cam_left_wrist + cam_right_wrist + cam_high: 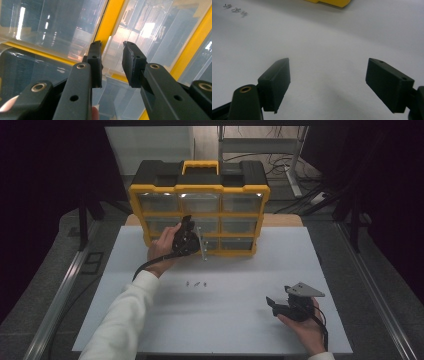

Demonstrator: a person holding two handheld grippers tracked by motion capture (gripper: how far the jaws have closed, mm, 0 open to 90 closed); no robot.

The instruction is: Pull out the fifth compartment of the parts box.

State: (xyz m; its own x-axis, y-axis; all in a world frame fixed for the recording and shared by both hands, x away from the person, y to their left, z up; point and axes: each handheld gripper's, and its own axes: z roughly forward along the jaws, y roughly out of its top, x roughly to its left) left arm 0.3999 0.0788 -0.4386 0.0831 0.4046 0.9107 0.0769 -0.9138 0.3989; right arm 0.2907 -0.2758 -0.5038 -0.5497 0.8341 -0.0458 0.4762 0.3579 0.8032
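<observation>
I have my left gripper up against the front of the yellow drawer cabinet, which stands at the far edge of the white tabletop. In the left gripper view the jaws stand narrow, with a small gap, and between them sits the thin clear lip of a drawer just beside a yellow upright bar of the frame. I cannot tell whether the pads press on that lip or only straddle it. The clear drawer fronts crowd the jaws on every side — glare on the plastic hides what is inside them.

From the high view, a slim grey piece hangs just beside the left gripper, in front of the lowest row of drawers. The cabinet has a black top and a yellow carrying handle.

My right gripper rests low at the near right of the tabletop, well apart from the cabinet. Its jaws stand wide with nothing between them — just bare white surface under them in the right gripper view.

Three small metal screws lie in a short row on the tabletop, between the two grippers and nearer the cabinet; they show far off at the upper left of the right gripper view. Nothing lies between the right gripper and them. Beyond the tabletop, cables trail over the floor by a metal stand.
</observation>
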